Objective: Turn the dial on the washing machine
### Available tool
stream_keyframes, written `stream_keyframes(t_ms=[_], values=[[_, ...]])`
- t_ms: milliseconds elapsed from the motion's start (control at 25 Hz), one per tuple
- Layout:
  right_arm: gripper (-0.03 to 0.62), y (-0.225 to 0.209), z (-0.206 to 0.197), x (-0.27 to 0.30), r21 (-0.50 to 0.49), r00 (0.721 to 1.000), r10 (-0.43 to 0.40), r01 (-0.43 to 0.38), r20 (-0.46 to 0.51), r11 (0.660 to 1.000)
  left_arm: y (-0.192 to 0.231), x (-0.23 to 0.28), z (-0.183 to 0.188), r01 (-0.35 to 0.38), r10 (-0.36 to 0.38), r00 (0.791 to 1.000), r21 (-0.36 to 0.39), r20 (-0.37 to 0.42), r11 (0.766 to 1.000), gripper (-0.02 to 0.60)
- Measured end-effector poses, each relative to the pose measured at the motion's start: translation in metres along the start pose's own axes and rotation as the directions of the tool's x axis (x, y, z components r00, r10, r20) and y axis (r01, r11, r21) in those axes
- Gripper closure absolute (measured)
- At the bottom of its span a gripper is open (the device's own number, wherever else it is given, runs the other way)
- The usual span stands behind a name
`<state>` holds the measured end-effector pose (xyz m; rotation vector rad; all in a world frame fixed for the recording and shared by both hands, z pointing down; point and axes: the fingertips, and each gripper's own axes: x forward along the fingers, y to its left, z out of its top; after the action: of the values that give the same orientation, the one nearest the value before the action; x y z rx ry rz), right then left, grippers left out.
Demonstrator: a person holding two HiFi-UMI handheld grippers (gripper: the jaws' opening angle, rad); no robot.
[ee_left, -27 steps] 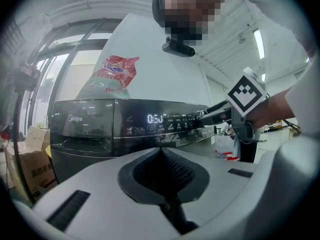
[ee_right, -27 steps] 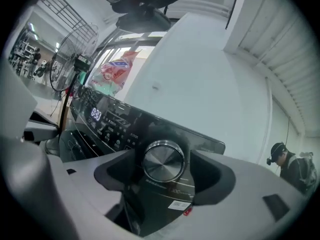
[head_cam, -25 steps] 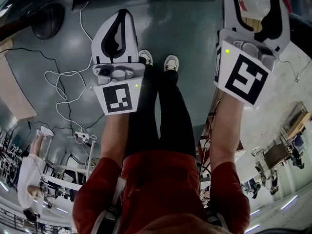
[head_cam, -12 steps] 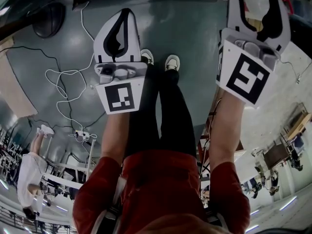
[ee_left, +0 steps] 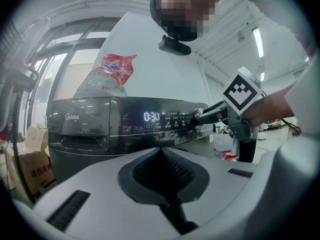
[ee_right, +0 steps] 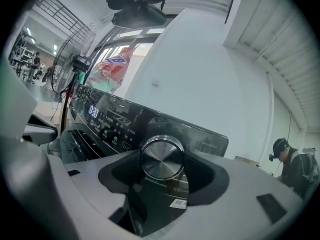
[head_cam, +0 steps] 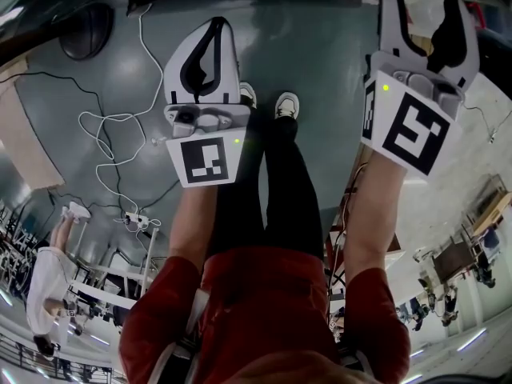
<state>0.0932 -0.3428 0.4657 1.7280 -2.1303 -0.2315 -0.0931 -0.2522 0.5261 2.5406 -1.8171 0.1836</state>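
Dial [ee_right: 161, 156] sits centre frame, right gripper [head_cam: 422, 13] jaws just closed onto it; left gripper [head_cam: 214, 24] pinched together, empty. Risk: grip slips on smooth rim if squeeze weak.

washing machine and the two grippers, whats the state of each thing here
washing machine: powered on, panel lit
display: lit, reads 0:30
dial: between the right gripper's jaws, gripped at its sides
right gripper: jaws have just been closing, now shut on the dial
left gripper: shut, nothing between its jaws, short of the panel
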Motion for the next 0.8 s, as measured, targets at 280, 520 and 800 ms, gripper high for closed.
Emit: stream_keyframes(t_ms=[280, 520, 800], values=[[0.318, -0.0027, -0.0004, -0.0004, 0.126, 1.0, 0.025, -0.023, -0.015, 0.992, -0.0032, 0.0002, 0.0008, 0.002, -0.002, 1.0, -0.006, -0.003, 1.0, 0.572], [0.318, -0.0052, -0.0007, -0.0019, 0.292, 0.999, 0.05, -0.048, 0.0, 0.955, -0.0026, -0.0003, 0.0016, 0.004, -0.004, 1.0, -0.003, -0.003, 1.0, 0.572], [0.318, -0.0077, -0.0041, -0.0011, 0.465, 0.997, 0.069, -0.076, 0.034, 0.882, -0.0031, 0.0013, -0.0013, 0.003, -0.003, 1.0, -0.003, -0.005, 1.0, 0.572]])
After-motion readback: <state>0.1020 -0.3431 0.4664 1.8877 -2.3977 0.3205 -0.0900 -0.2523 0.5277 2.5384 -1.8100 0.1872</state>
